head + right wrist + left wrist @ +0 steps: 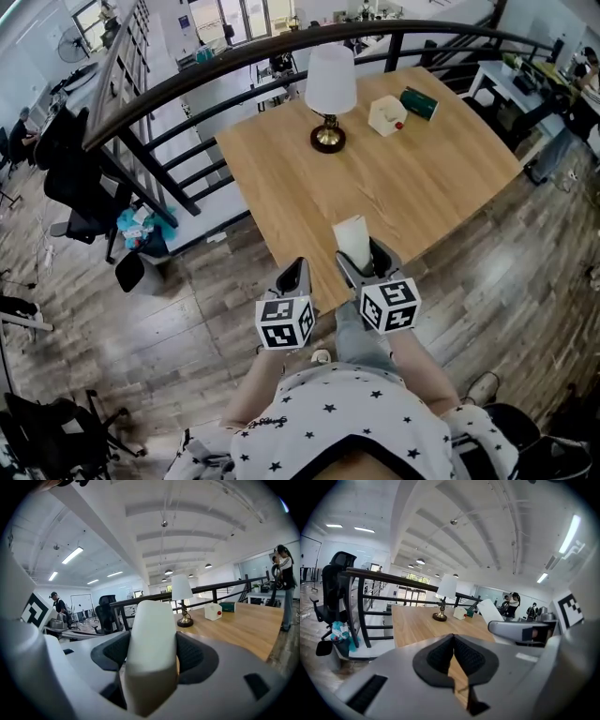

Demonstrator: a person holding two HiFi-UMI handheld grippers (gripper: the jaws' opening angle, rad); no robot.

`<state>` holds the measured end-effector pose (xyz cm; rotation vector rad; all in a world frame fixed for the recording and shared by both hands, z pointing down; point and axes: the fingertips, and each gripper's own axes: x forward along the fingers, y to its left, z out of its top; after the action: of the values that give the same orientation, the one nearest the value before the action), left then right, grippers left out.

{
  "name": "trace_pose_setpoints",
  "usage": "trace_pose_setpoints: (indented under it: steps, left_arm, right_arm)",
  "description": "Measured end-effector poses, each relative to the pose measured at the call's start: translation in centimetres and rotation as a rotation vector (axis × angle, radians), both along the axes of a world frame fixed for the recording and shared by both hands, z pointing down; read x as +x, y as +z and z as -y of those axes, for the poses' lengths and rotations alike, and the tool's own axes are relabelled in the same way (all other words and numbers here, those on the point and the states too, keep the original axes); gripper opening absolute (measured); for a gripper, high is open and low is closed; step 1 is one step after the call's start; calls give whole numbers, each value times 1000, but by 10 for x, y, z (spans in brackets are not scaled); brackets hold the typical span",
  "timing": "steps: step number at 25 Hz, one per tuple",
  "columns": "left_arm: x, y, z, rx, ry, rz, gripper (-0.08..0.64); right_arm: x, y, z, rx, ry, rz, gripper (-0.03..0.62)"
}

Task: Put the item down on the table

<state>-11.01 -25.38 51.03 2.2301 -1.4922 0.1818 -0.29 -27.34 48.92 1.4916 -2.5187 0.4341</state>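
Observation:
My right gripper (361, 253) is shut on a white rounded block (353, 240), held upright over the near edge of the wooden table (441, 178). In the right gripper view the white block (151, 653) fills the gap between both dark pads and rises above them. My left gripper (294, 276) hangs just short of the table's near edge, to the left of the right one. Its dark pads (440, 656) meet with nothing between them. From the left gripper view the white block (491, 611) and the right gripper's jaw show at the right.
A table lamp with a white shade (330, 94), a small white box with a red dot (386, 115) and a green box (419, 103) stand at the table's far side. A dark curved railing (187, 80) runs behind the table. Office chairs (70, 169) stand at left.

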Motion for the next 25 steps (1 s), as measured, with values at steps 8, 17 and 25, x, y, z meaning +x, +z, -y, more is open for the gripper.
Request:
trace_pose_setpoints:
  steps: [8, 17, 25]
  left_arm:
    - [-3, 22, 96, -63, -94, 17, 12]
    - [-12, 45, 162, -114, -139, 29, 12]
    - [-3, 56, 233, -136, -166, 41, 12]
  right_arm:
    - [5, 35, 114, -74, -93, -43, 299]
    - [-19, 104, 204, -170, -200, -166, 299]
    - [-19, 158, 275, -265, -276, -261, 299]
